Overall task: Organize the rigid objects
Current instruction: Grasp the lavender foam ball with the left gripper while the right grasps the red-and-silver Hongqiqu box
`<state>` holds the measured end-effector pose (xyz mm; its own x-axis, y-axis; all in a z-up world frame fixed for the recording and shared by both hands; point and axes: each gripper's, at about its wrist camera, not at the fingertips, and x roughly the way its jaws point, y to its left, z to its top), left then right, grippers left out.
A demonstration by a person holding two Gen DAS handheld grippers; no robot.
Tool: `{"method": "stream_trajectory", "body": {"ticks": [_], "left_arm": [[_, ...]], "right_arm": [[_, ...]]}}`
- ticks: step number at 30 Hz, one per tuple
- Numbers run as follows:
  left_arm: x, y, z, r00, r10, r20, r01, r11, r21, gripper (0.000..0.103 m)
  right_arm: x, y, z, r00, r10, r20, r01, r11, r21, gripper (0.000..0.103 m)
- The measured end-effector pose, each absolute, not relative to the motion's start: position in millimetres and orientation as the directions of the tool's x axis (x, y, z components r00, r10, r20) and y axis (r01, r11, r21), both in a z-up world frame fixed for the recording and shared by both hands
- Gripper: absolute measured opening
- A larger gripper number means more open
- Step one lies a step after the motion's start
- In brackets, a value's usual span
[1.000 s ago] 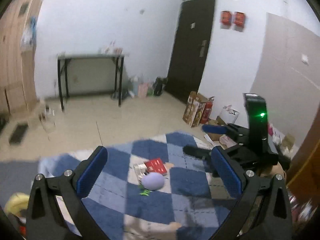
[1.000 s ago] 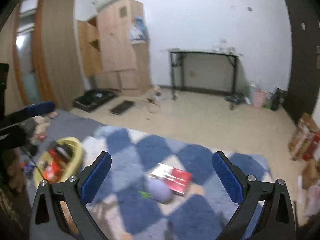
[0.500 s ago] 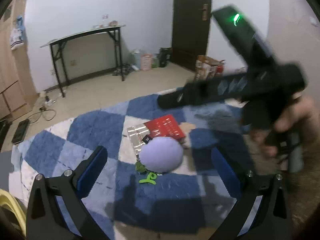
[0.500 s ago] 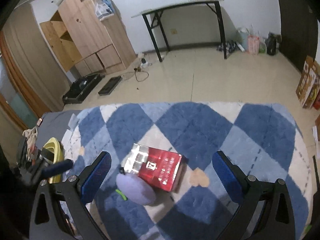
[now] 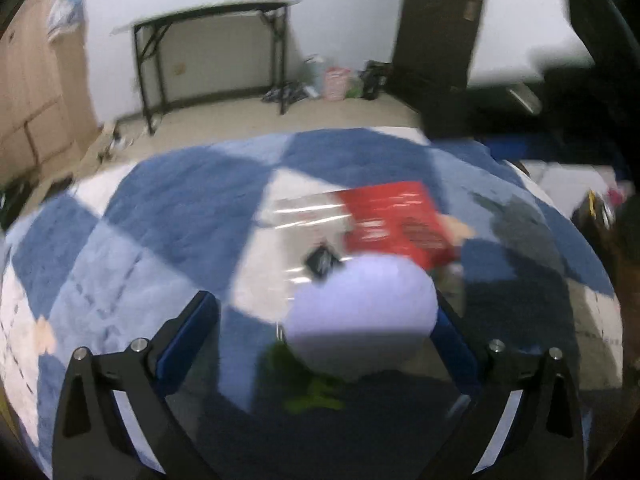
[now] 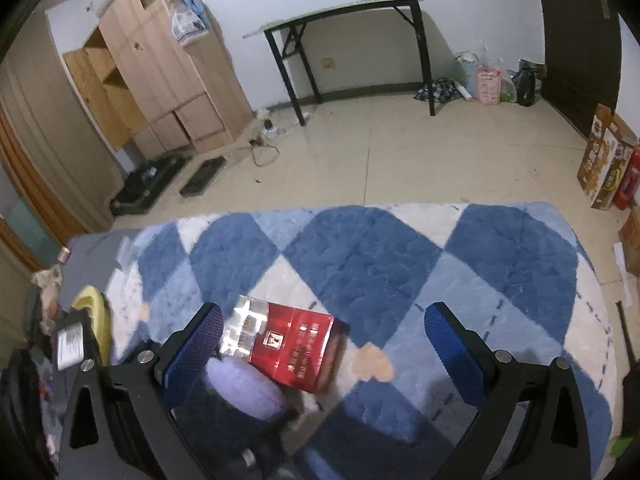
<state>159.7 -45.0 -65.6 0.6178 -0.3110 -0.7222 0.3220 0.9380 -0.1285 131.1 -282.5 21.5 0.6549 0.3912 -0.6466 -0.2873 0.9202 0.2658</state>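
Observation:
A lilac egg-shaped object (image 5: 362, 312) with a green tag (image 5: 312, 394) lies on the blue-and-white checked rug (image 5: 160, 216), against a red and silver box (image 5: 396, 216). My left gripper (image 5: 324, 332) is open, low over the rug, and the egg sits between its fingers, close to the right finger (image 5: 452, 340). In the right wrist view the box (image 6: 292, 344) and the egg (image 6: 244, 384) lie just ahead. My right gripper (image 6: 322, 344) is open above them, with the box near its left finger (image 6: 192, 352).
A yellow basket (image 6: 94, 316) with clutter stands at the rug's left edge. A black table (image 6: 348, 32), a wooden cabinet (image 6: 160, 64) and a dark door (image 6: 576, 28) line the far walls. Cartons (image 6: 608, 168) stand on the floor at right.
Both grippers have dropped toward the rug. The left one has closed in on the lilac egg, which now sits between its fingers. The right one has neared the red box.

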Motion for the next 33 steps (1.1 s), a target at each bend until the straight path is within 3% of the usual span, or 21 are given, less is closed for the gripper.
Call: {"method": "stream_trajectory", "body": {"ticks": [4, 6, 9, 12, 20, 26, 28, 30, 31, 32, 33], "left_arm": [[163, -18, -48, 0.661, -0.308, -0.685, 0.284, 0.947, -0.151, 0.101], [163, -12, -45, 0.669, -0.305, -0.678, 0.291, 0.947, -0.139, 0.101], [168, -4, -48, 0.636, -0.329, -0.698, 0.285, 0.941, -0.183, 0.102], [171, -3, -53, 0.583, -0.37, -0.723, 0.291, 0.926, -0.24, 0.101], [168, 2, -48, 0.561, -0.37, -0.741, 0.316, 0.923, -0.221, 0.101], [170, -4, -54, 0.521, -0.389, -0.76, 0.353, 0.909, -0.223, 0.101], [171, -6, -56, 0.515, -0.395, -0.761, 0.362, 0.905, -0.225, 0.1], [171, -9, -57, 0.512, -0.413, -0.753, 0.38, 0.895, -0.233, 0.092], [170, -10, -56, 0.514, -0.453, -0.728, 0.398, 0.878, -0.265, 0.073], [169, -11, -55, 0.514, -0.471, -0.717, 0.406, 0.87, -0.281, 0.055], [169, -13, -55, 0.513, -0.472, -0.717, 0.409, 0.869, -0.279, 0.054]], "right_arm": [[132, -263, 8, 0.632, 0.428, -0.645, -0.365, 0.9, 0.24, 0.103], [127, -256, 9, 0.632, 0.487, -0.603, -0.475, 0.858, 0.196, 0.103], [113, -249, 4, 0.648, 0.527, -0.55, -0.612, 0.79, 0.036, 0.103], [106, -243, -14, 0.649, 0.52, -0.555, -0.66, 0.748, -0.071, 0.103], [120, -243, -36, 0.675, 0.488, -0.554, -0.645, 0.755, -0.121, 0.103], [134, -221, -52, 0.656, 0.44, -0.613, -0.651, 0.74, -0.165, 0.102], [135, -211, -57, 0.657, 0.416, -0.629, -0.655, 0.728, -0.202, 0.097], [135, -206, -56, 0.658, 0.421, -0.624, -0.661, 0.72, -0.211, 0.091], [135, -206, -56, 0.654, 0.429, -0.624, -0.667, 0.717, -0.206, 0.081], [135, -206, -55, 0.644, 0.445, -0.622, -0.678, 0.709, -0.194, 0.078], [135, -207, -55, 0.633, 0.461, -0.622, -0.69, 0.701, -0.182, 0.075]]}}
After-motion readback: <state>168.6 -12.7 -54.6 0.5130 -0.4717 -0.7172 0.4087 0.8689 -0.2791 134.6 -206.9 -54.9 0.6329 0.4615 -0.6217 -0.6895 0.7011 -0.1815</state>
